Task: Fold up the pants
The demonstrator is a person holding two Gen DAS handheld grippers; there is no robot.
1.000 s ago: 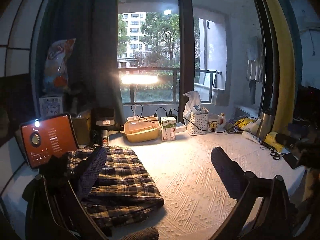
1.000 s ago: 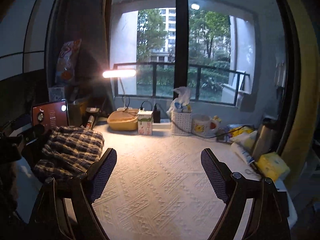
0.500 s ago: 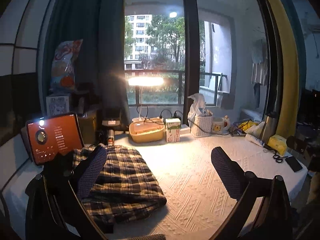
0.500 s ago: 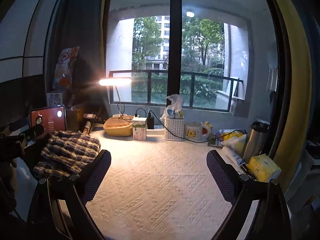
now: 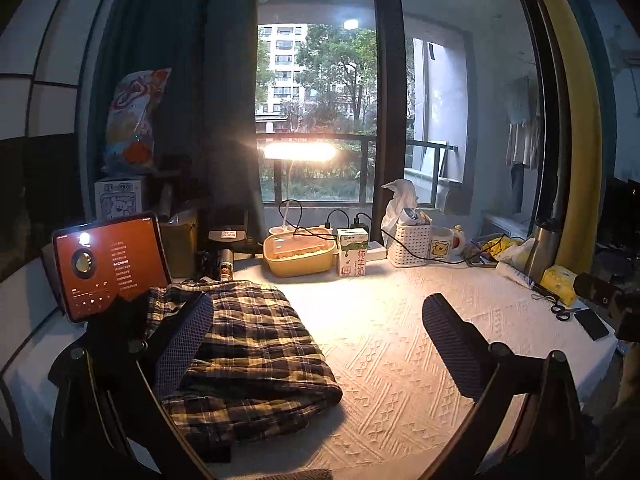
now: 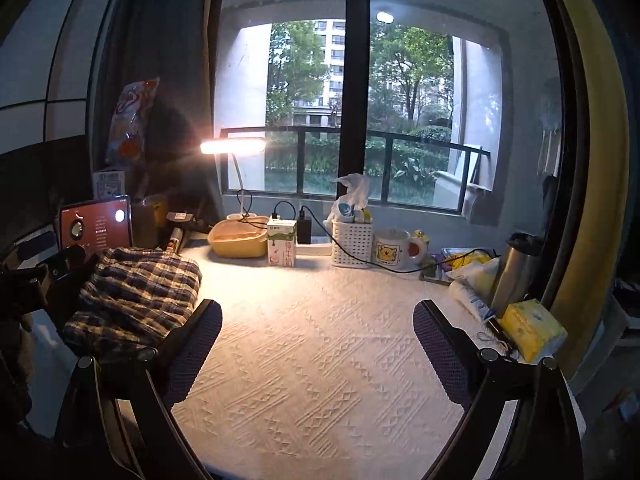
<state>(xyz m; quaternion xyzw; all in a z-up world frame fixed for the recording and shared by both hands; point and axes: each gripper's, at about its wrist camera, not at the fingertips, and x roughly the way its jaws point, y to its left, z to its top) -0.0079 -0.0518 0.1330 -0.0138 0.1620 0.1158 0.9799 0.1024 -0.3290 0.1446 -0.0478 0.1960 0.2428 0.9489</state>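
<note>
While both claws hang above the table (image 6: pixel 320 360), neither has anything between its fingers. The left claw (image 5: pixel 316 344) stands spread wide; its left finger (image 5: pixel 180 344) overlaps the pants (image 5: pixel 256 352) in the left wrist view, though contact cannot be confirmed, and its right finger (image 5: pixel 452 344) is over bare textured cloth. The right claw (image 6: pixel 316 348) is likewise spread wide over bare white cloth, with nothing gripped.

The pants, a dark-and-cream plaid garment, lie folded into a compact stack at the lower left of the left wrist view, and at the middle left of the right wrist view (image 6: pixel 136 300). The stack rests on the table, just in front of a tablet (image 5: pixel 108 264) with a lit red screen.

Along the far edge, below the window, items stand in a row: a yellow lidded container (image 5: pixel 298 254), a milk carton (image 5: pixel 352 252) just to its right, a white slotted basket (image 5: pixel 412 244) and a bear-print mug (image 5: pixel 442 244). A lit desk lamp (image 5: pixel 300 151) shines above the container. At the right of the right wrist view stand a steel flask (image 6: pixel 516 272) and a yellow tissue pack (image 6: pixel 532 328). Scissors (image 5: pixel 560 312) lie at the right edge of the left wrist view.
</note>
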